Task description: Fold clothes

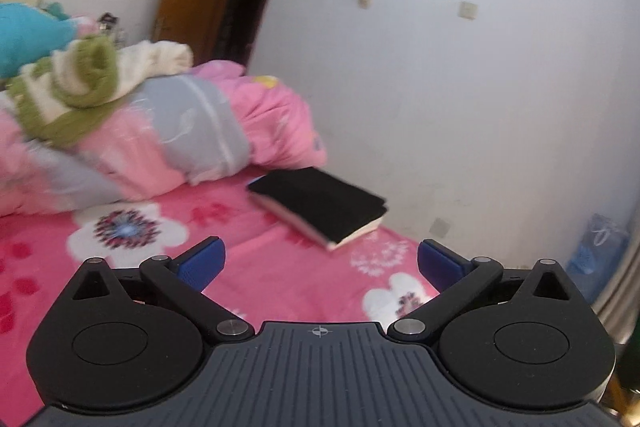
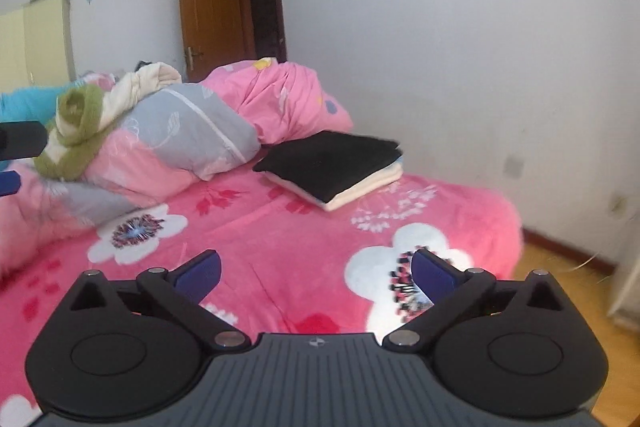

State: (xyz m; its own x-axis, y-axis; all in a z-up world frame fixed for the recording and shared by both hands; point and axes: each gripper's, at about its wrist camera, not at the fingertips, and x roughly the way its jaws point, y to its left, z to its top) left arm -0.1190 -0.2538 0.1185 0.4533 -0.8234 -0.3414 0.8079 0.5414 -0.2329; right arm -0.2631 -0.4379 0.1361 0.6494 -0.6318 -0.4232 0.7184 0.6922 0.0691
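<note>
Both tools, left tool (image 1: 320,263) and right tool (image 2: 316,273), hang spread wide and empty above the bed (image 2: 280,247). Folded stack of clothes (image 2: 332,167) sits near the quilt (image 2: 180,143).

- Spread over the bed (image 2: 280,259): a blanket (image 2: 460,211).
- Toward the far right corner of it, near the wall (image 2: 480,47): a stack of folded clothes (image 2: 332,163).
- Just left of the stack, bunched up: a quilt (image 2: 192,139).
- On top of the quilt, at its left: a loose heap of clothes (image 2: 100,107).
- Behind the quilt: a door (image 2: 212,7).
</note>
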